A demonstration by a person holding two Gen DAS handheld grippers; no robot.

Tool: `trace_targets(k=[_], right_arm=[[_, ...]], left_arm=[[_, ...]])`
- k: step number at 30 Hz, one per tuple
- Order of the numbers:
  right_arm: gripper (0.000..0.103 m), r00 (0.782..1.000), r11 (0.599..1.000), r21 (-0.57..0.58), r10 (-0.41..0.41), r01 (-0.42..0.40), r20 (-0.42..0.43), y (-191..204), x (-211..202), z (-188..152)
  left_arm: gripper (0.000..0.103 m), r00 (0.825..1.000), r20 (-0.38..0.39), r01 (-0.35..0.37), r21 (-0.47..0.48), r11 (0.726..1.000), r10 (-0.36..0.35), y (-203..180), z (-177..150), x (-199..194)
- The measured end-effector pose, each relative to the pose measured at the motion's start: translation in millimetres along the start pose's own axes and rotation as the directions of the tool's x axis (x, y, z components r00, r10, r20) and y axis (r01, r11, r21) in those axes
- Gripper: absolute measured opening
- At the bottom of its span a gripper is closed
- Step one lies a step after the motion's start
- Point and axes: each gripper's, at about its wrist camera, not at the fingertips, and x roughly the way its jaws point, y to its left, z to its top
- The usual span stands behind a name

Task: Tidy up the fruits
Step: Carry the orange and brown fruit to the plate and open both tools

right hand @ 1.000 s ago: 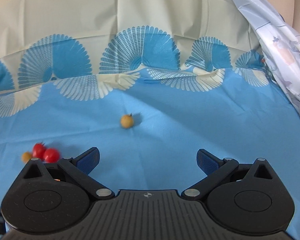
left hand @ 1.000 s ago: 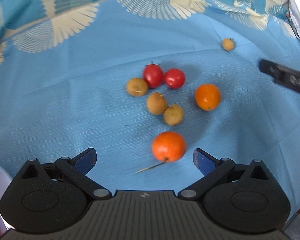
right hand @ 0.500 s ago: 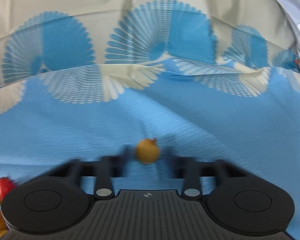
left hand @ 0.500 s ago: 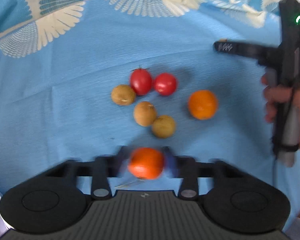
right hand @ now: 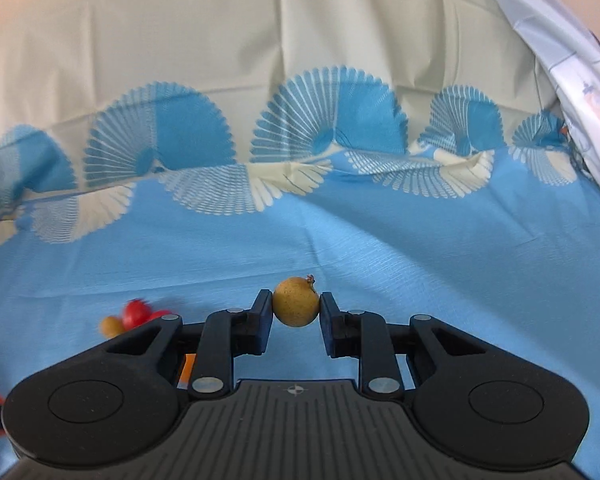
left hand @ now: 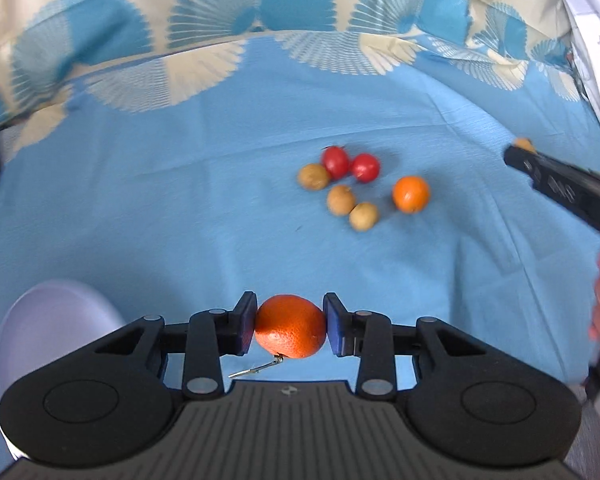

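My left gripper (left hand: 291, 327) is shut on an orange mandarin (left hand: 290, 326) with a thin stem and holds it above the blue cloth. My right gripper (right hand: 295, 308) is shut on a small yellow-brown longan (right hand: 295, 301); it shows at the right of the left wrist view (left hand: 556, 184). On the cloth lie two red tomatoes (left hand: 350, 164), three brown longans (left hand: 340, 199) and a second mandarin (left hand: 411, 194). A tomato (right hand: 136, 312) and a longan (right hand: 110, 325) show at the left of the right wrist view.
A white plate (left hand: 48, 332) lies at the lower left of the left wrist view. The blue cloth (left hand: 180, 200) with fan pattern rises into a beige backdrop (right hand: 260, 40) behind. A pale patterned fabric (right hand: 572, 80) hangs at the right.
Both grippers closed on their fruit: the left on the near mandarin, the right on the lone longan. Both have lifted and pulled back, so the fruit cluster looks farther away.
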Motion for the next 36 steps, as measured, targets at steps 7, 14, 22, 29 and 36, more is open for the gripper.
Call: trace_targets(k=[7, 14, 22, 29, 36], right_arm=[[0.026, 0.992, 0.991, -0.045, 0.128, -0.128, 0.001, 56.4, -106.5, -30.1], [0.026, 0.951, 0.944, -0.112, 0.307, -0.310, -0.043, 130.9, -187.4, -50.9], [0.026, 0.905, 0.885, -0.191, 0.412, -0.425, -0.102, 192.5, -247.9, -82.6], [0.026, 0.901, 0.862, -0.262, 0.420, -0.433, -0.106, 212.6, -284.0, -100.9], [0.026, 0.901, 0.853, -0.293, 0.423, -0.433, -0.098, 221.5, -294.1, -103.4]], left_arm=[[0.040, 0.997, 0.018, -0.074, -0.059, 0.996, 0.075, 47.4, -52.5, -81.3], [0.040, 0.991, 0.056, -0.109, -0.145, 0.984, 0.118, 98.3, -110.0, -149.2], [0.040, 0.989, 0.059, -0.120, -0.246, 0.962, 0.139, 141.9, -174.0, -190.5], [0.040, 0.986, 0.081, -0.115, -0.295, 0.949, 0.145, 161.0, -209.9, -212.0], [0.040, 0.985, 0.096, -0.105, -0.319, 0.942, 0.143, 168.7, -222.0, -220.8]])
